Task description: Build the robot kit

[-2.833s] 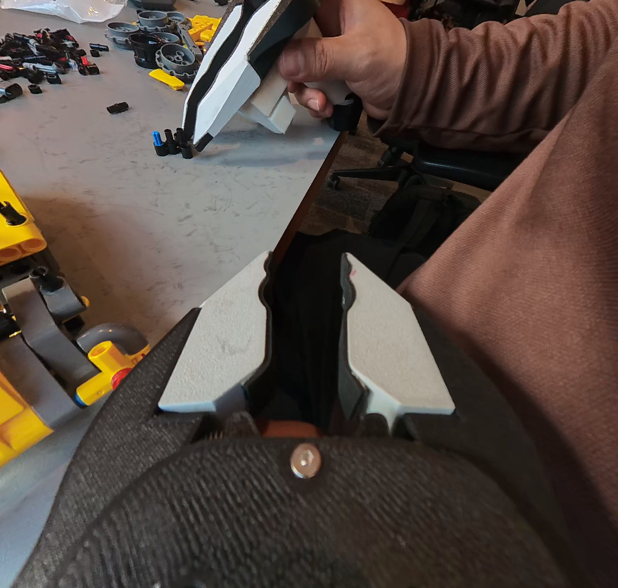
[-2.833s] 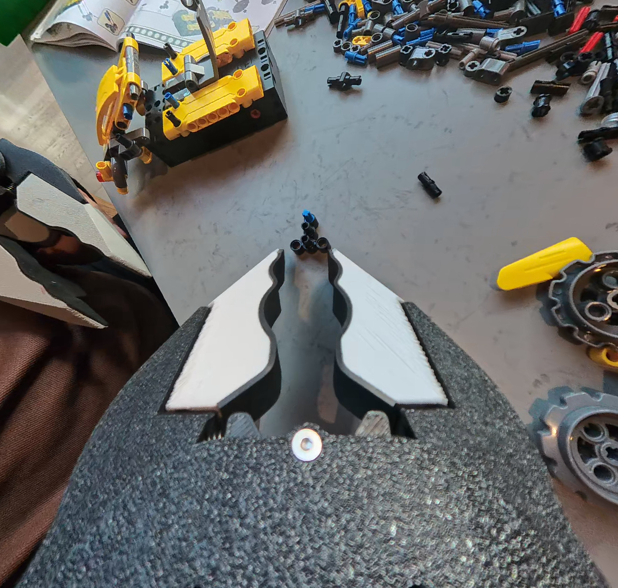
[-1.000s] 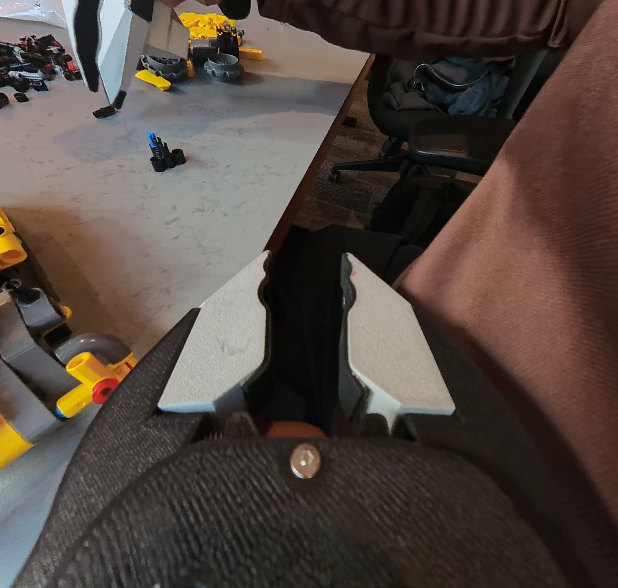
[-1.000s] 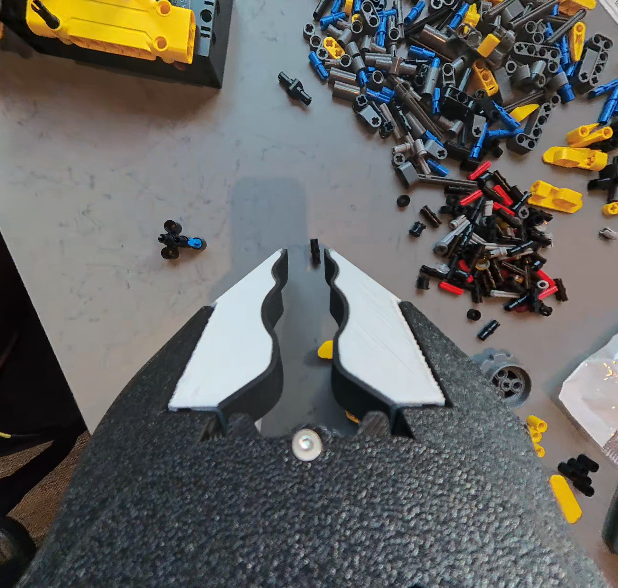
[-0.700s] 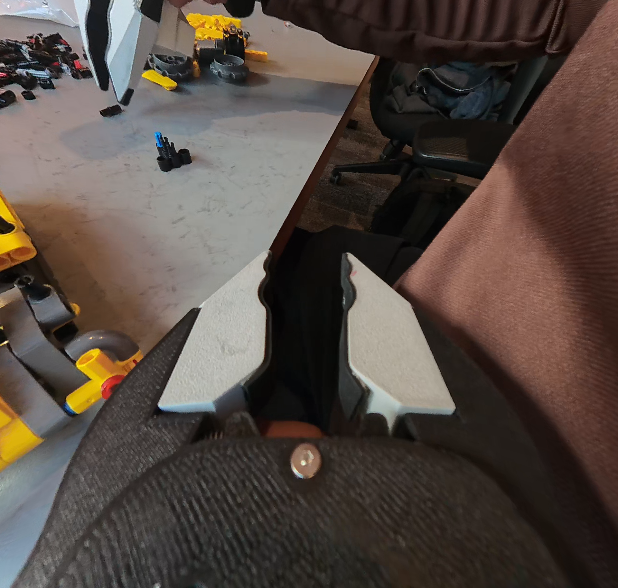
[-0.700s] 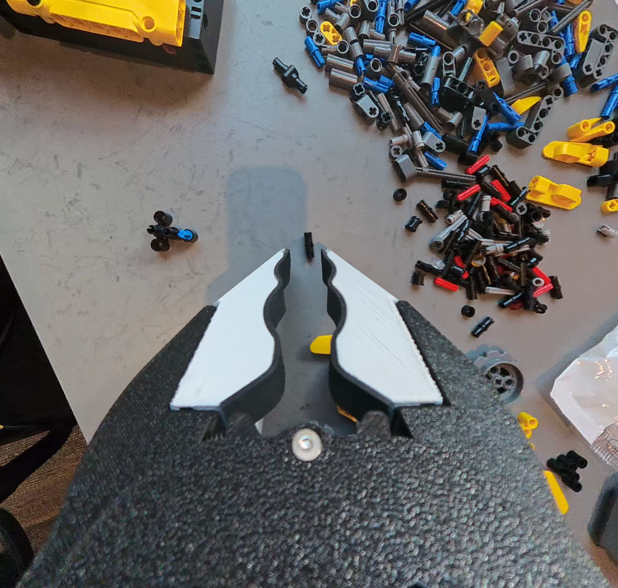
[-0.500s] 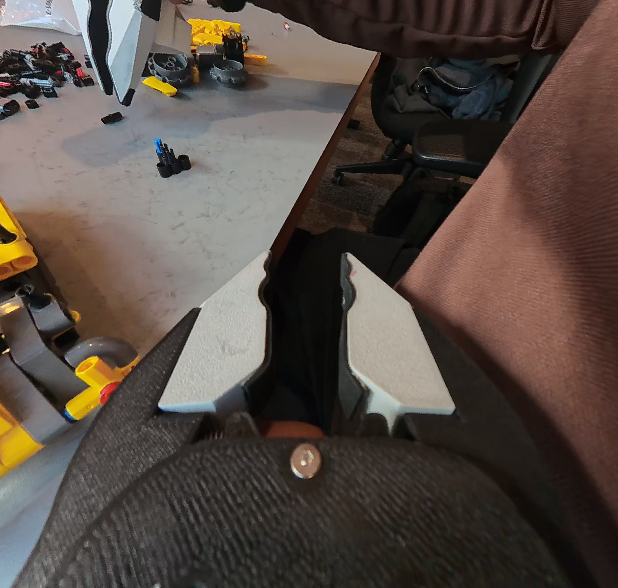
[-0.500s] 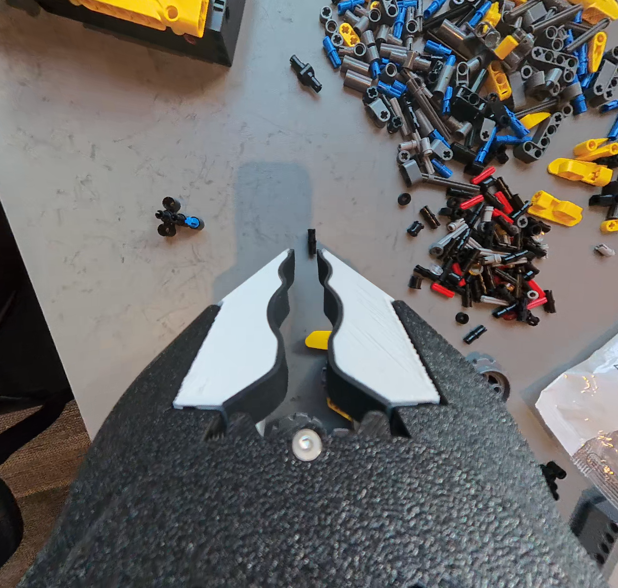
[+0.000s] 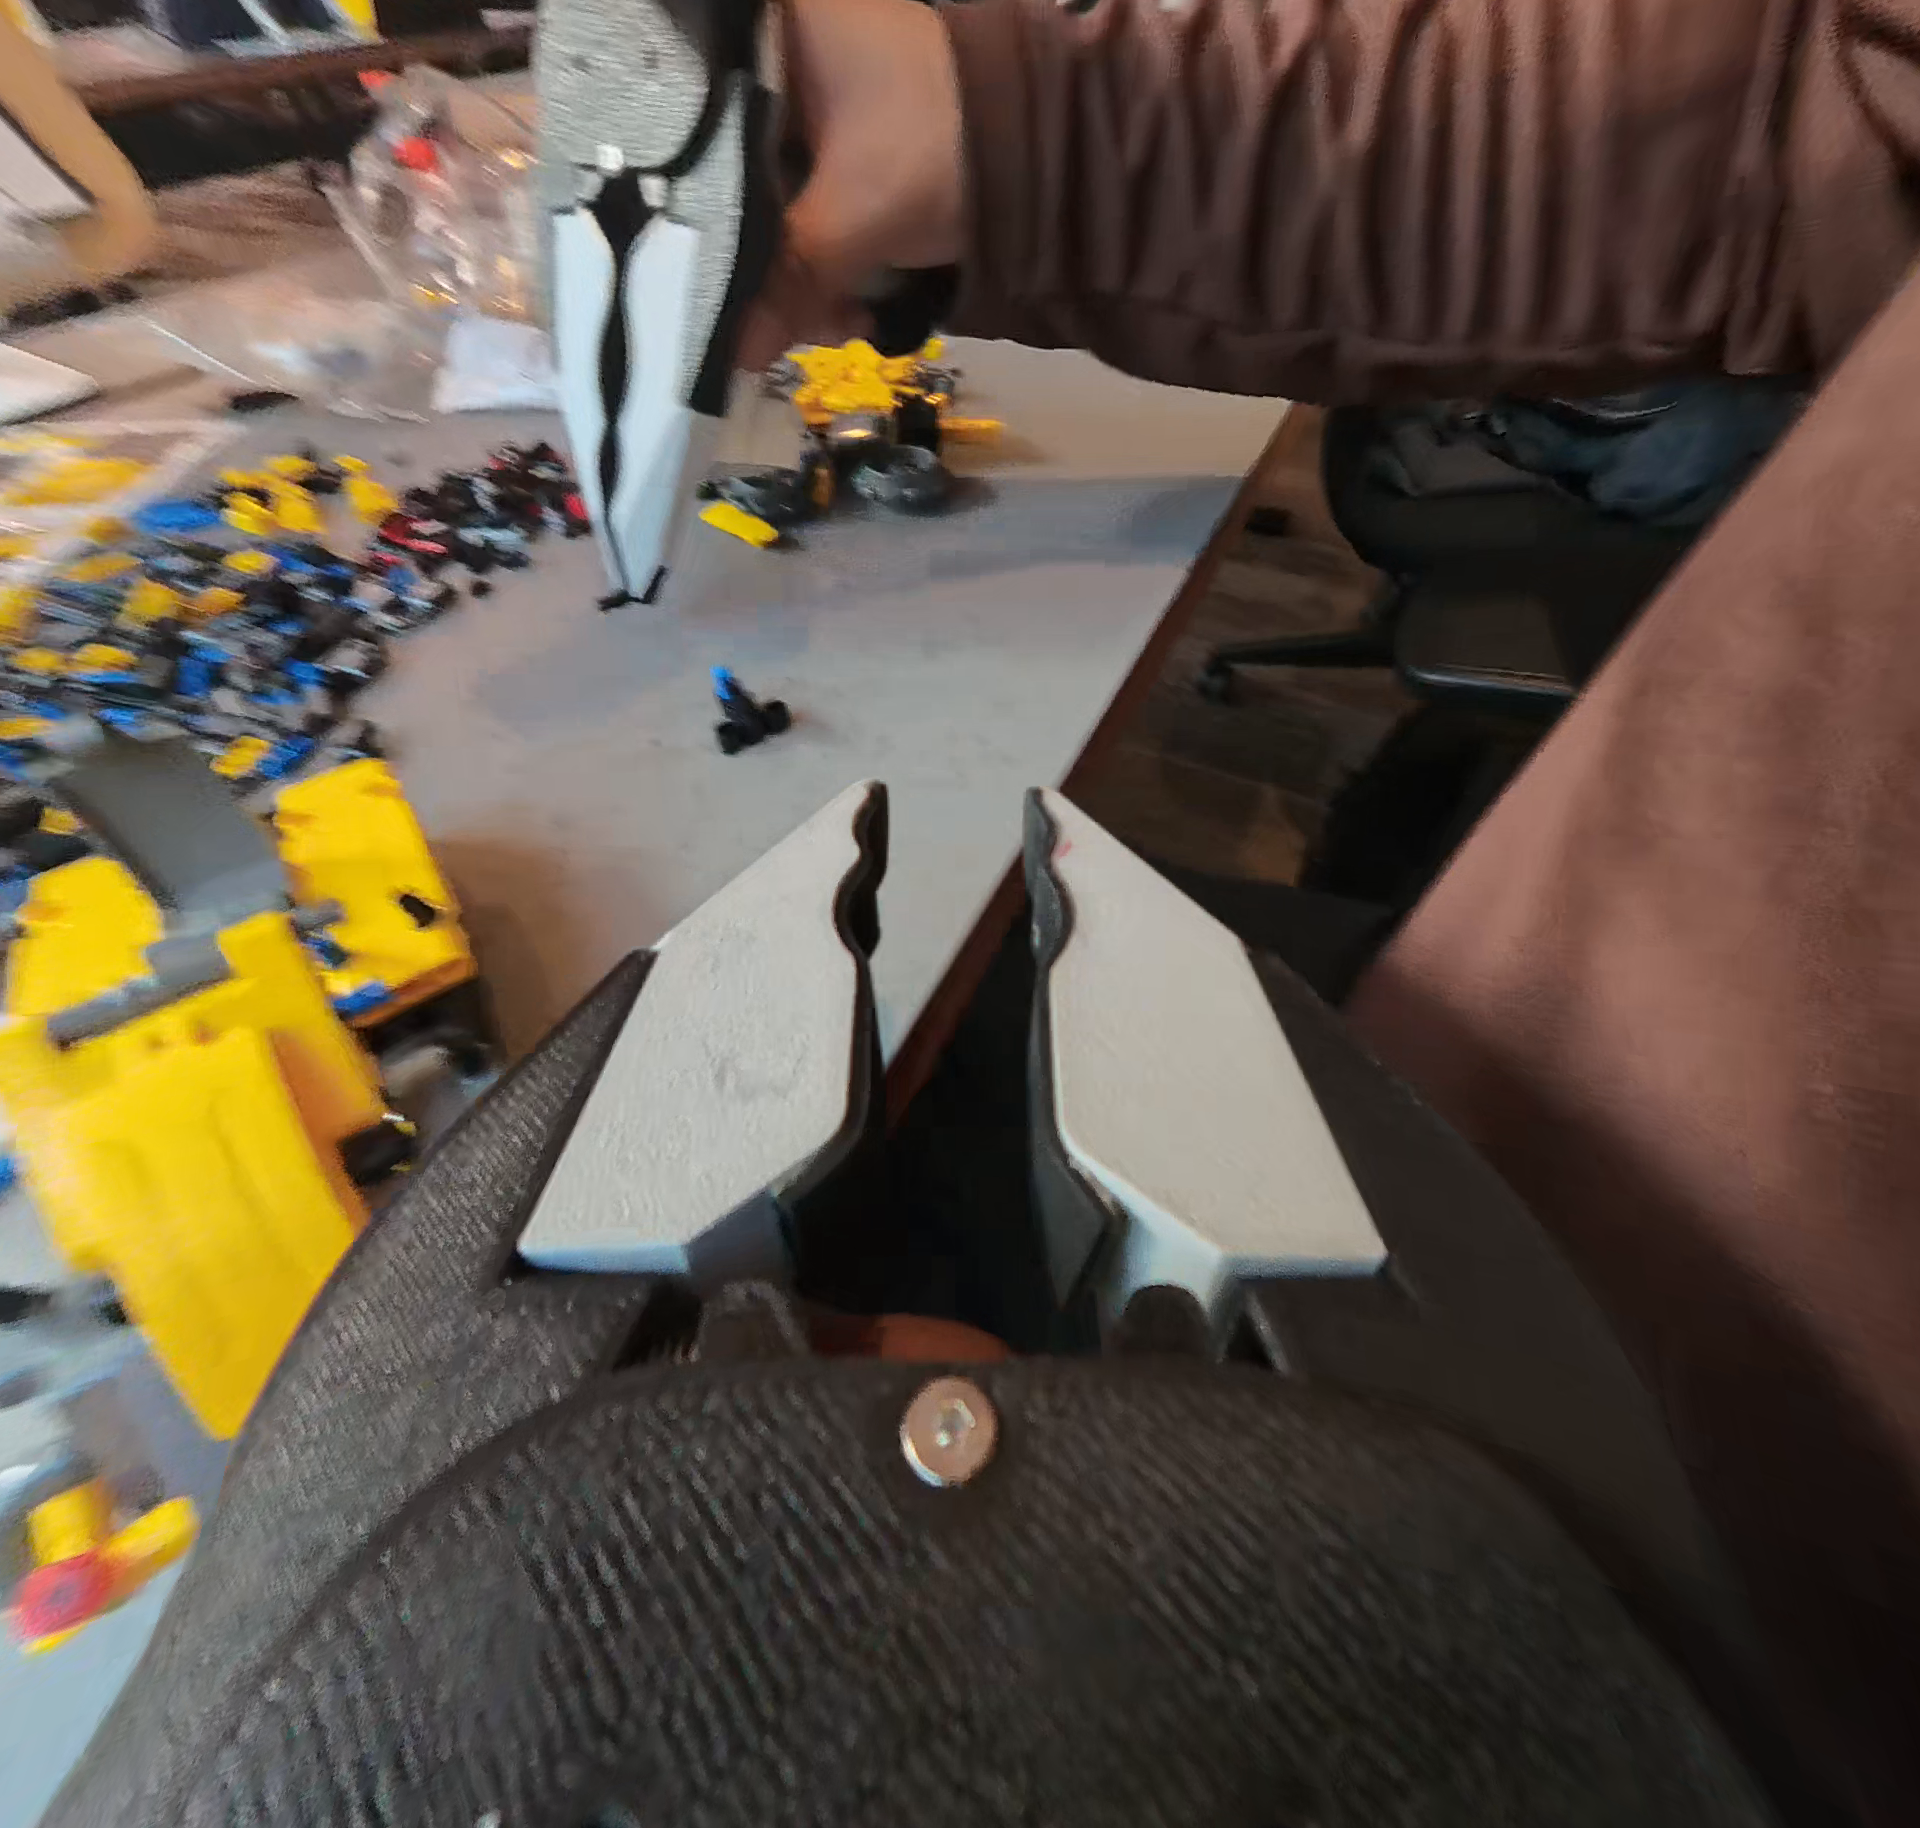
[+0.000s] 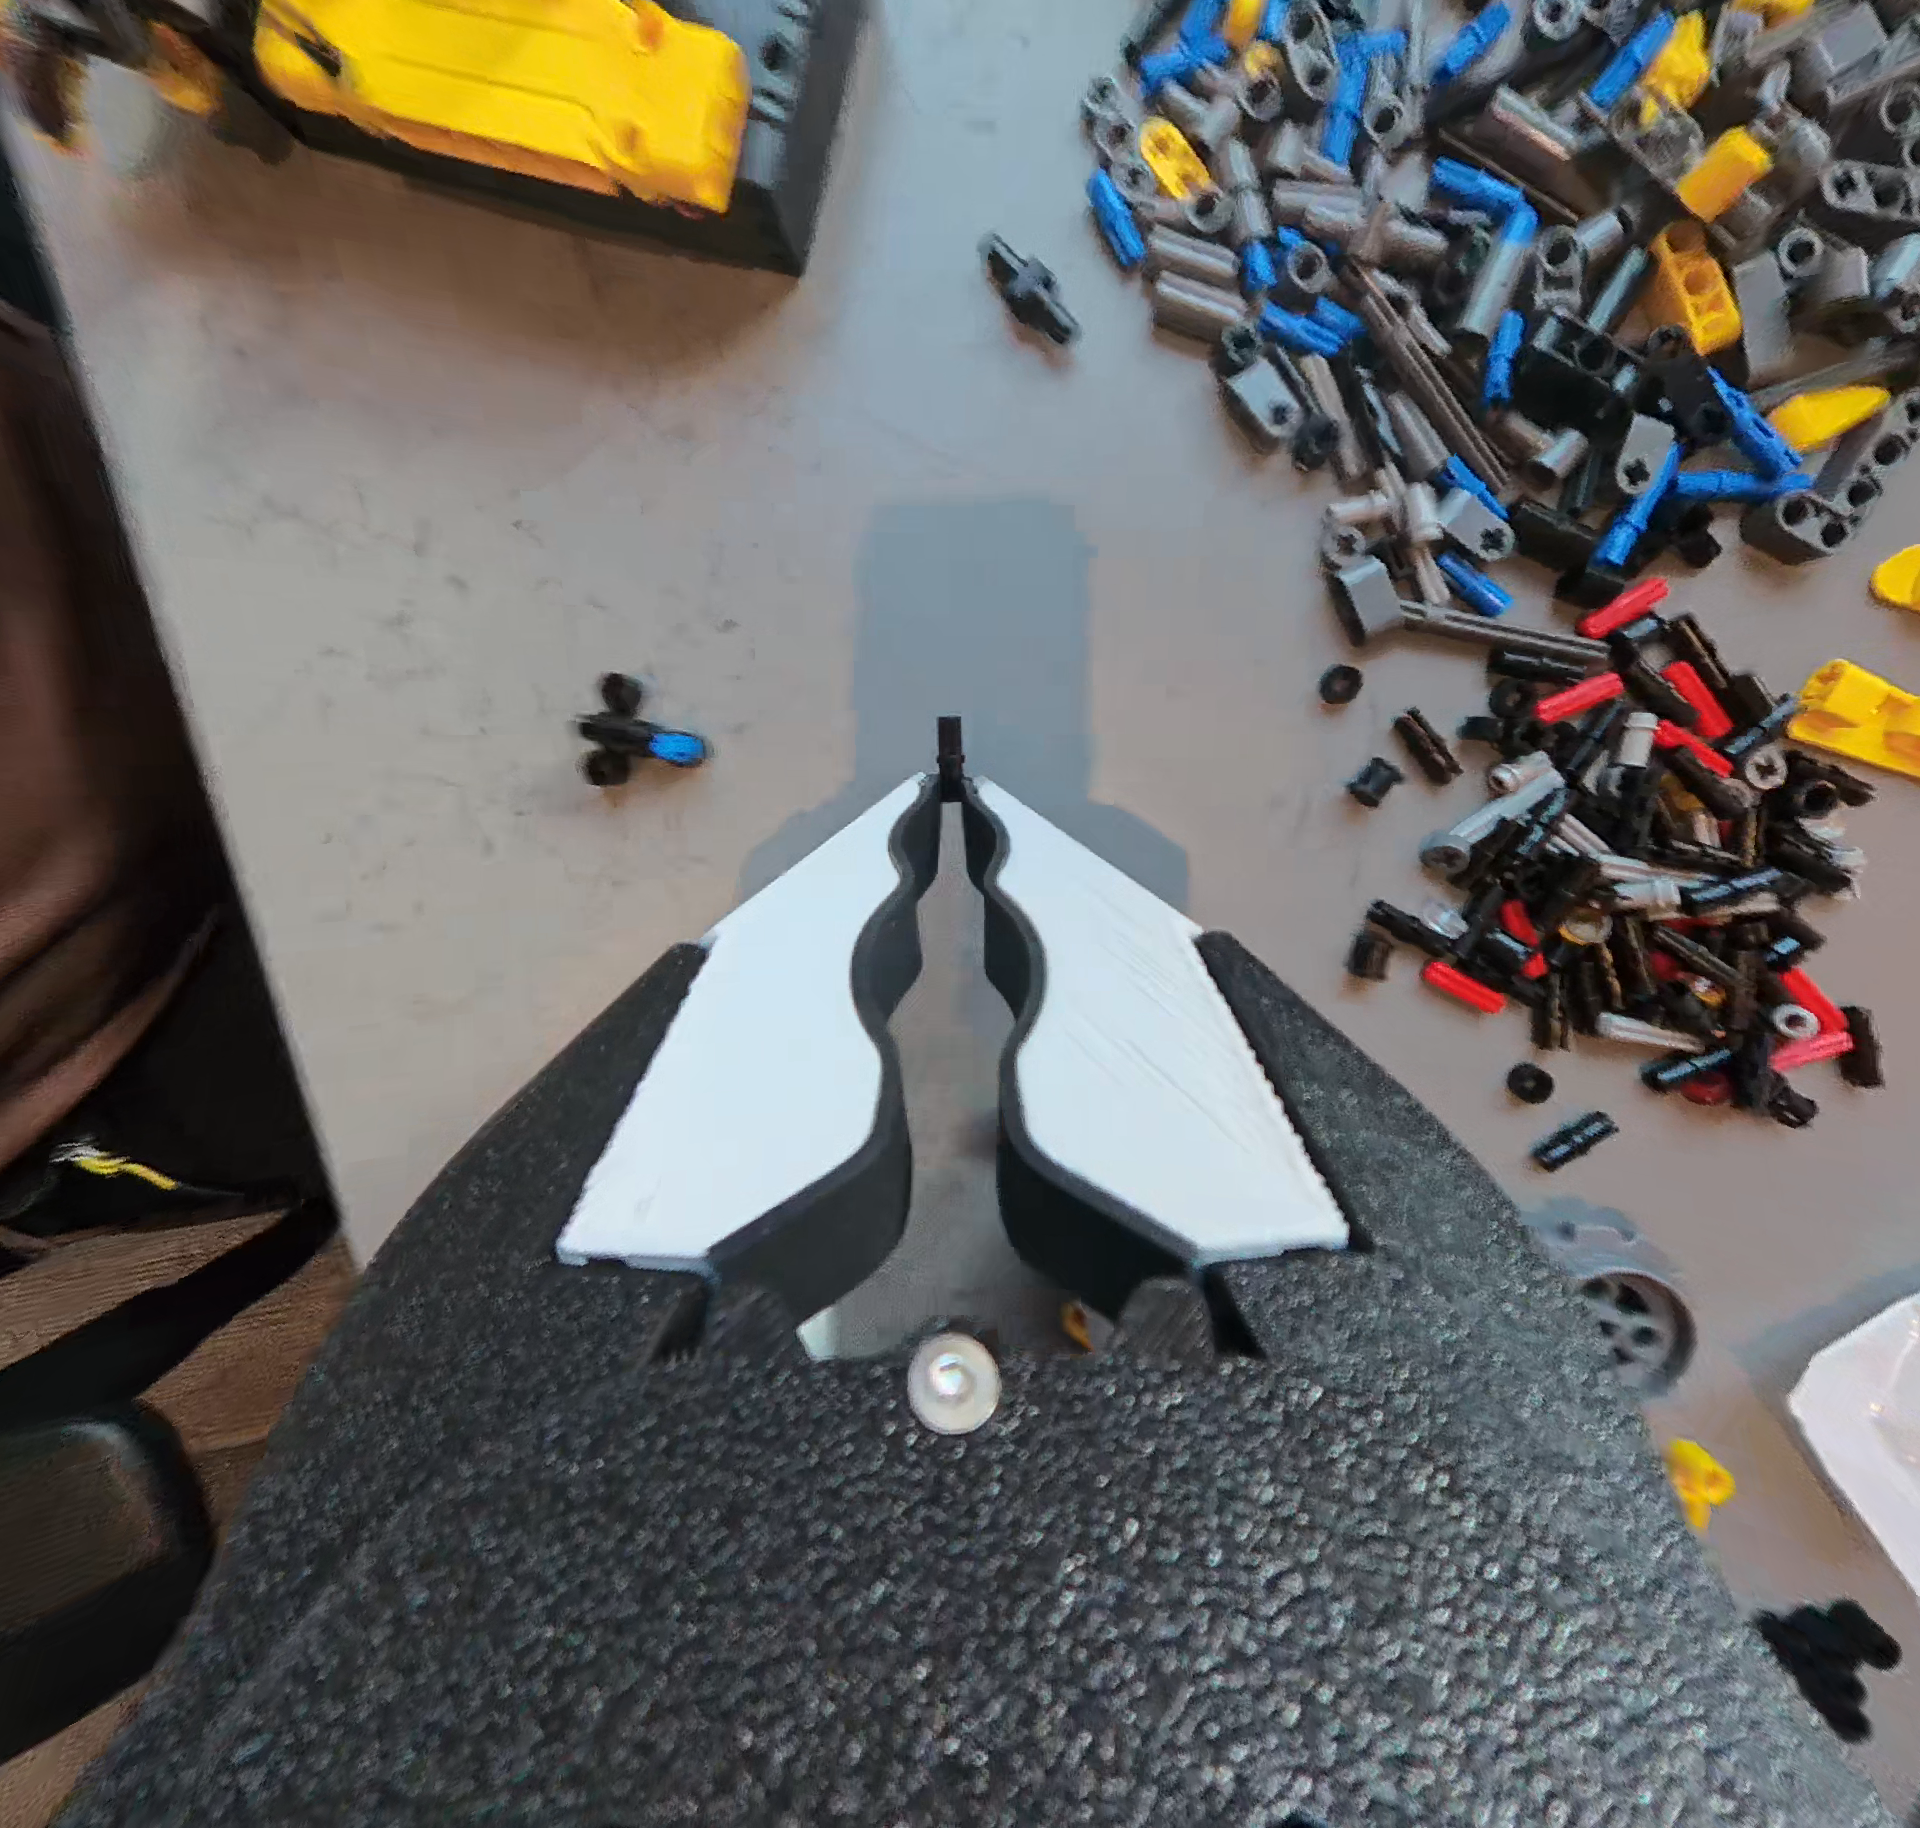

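My right gripper (image 10: 948,789) is shut on a small black pin (image 10: 949,744) and holds it above the grey table (image 10: 436,490). In the left wrist view the same gripper (image 9: 632,589) hangs tip-down with the black pin (image 9: 632,596) at its tip. A small black and blue connector piece (image 10: 634,731) lies on the table to its left, also seen in the left wrist view (image 9: 746,716). My left gripper (image 9: 954,812) is open and empty, at the table's near edge beside a yellow and black brick assembly (image 9: 208,1030).
A large pile of loose blue, grey, yellow, black and red pieces (image 10: 1558,428) covers the right of the table. A grey wheel (image 10: 1631,1300) and a clear plastic bag (image 10: 1870,1415) lie at lower right. An office chair (image 9: 1486,615) stands off the table edge. Across from one pair of fingers to the other is roughly 20 centimetres. My left tips are about 35 centimetres from the grey wheel (image 10: 1631,1300), my right tips only 15 centimetres.
My right gripper closed on the black pin and lifted it off the table. My left gripper swung up and left toward the table, its jaws unchanged.
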A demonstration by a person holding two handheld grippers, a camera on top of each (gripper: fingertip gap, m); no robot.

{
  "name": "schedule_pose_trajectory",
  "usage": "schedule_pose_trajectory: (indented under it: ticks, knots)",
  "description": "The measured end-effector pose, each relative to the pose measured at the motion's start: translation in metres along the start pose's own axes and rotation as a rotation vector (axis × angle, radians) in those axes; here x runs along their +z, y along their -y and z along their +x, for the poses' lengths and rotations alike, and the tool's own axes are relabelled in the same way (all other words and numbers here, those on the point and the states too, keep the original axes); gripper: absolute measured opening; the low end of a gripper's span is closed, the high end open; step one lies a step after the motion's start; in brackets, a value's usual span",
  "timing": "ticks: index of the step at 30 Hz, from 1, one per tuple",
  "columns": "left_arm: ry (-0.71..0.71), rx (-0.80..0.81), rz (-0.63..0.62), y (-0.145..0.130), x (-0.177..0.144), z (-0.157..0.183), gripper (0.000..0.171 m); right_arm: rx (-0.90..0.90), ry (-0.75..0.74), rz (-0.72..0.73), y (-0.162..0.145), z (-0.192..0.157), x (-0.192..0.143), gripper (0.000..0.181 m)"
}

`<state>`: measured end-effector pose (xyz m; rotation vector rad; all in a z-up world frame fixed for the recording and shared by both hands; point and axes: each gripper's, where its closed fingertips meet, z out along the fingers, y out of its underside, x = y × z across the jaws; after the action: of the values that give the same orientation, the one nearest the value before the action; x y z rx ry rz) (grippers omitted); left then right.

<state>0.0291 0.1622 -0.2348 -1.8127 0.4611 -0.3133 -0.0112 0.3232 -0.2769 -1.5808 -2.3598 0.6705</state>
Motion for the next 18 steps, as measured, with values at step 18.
schedule_pose_trajectory:
  ticks: [18]
  knots:
    - [0.140, 0.702, -0.206, 0.016, 0.044, -0.008, 0.006, 0.077, 0.355, 0.048, 0.014, -0.138, -0.029, 0.000]
